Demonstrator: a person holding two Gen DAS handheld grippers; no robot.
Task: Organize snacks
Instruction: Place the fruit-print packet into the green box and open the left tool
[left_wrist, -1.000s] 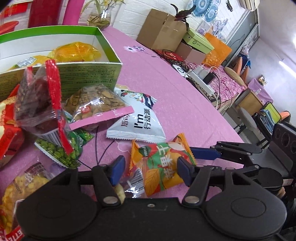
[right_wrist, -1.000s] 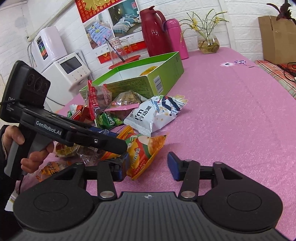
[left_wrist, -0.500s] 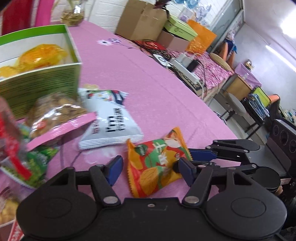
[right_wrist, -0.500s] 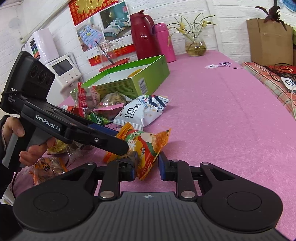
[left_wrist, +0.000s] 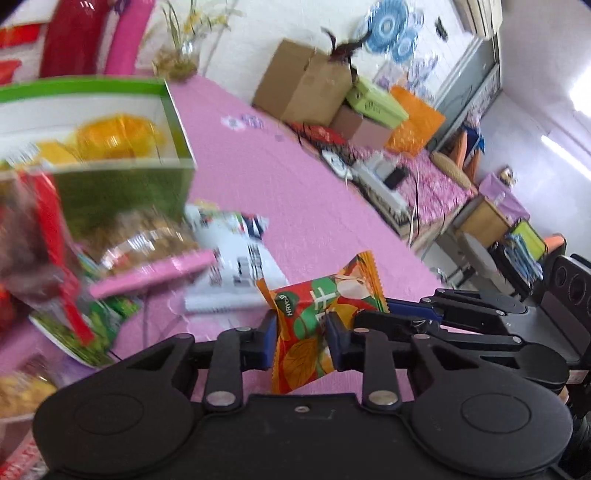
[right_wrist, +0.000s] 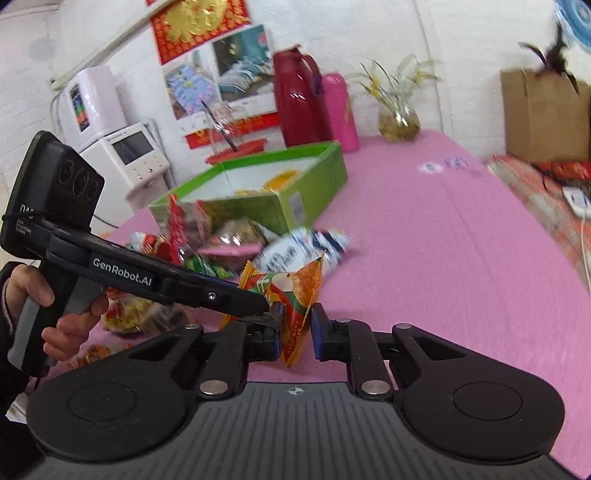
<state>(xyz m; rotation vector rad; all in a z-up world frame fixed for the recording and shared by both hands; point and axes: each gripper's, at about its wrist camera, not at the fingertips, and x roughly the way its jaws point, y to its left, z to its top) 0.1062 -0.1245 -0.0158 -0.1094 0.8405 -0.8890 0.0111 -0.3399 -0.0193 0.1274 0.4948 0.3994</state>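
An orange and green snack packet (left_wrist: 317, 317) is pinched between both grippers and held just above the pink tablecloth. My left gripper (left_wrist: 300, 332) is shut on one side of it. My right gripper (right_wrist: 297, 328) is shut on the other side, and the packet (right_wrist: 295, 295) stands upright between its blue pads. The green box (left_wrist: 122, 162) with yellow snacks inside sits at the left behind a pile of loose snack bags (left_wrist: 140, 251). It also shows in the right wrist view (right_wrist: 280, 184).
A white and blue chip bag (left_wrist: 236, 258) lies just beyond the grippers. Thermoses (right_wrist: 310, 99) and a flower vase (right_wrist: 399, 118) stand at the table's far end. Cardboard boxes (left_wrist: 306, 81) and cables sit at the far right edge.
Both grippers have closed on the orange packet and lifted it off the cloth. The left view has swung up and blurred.
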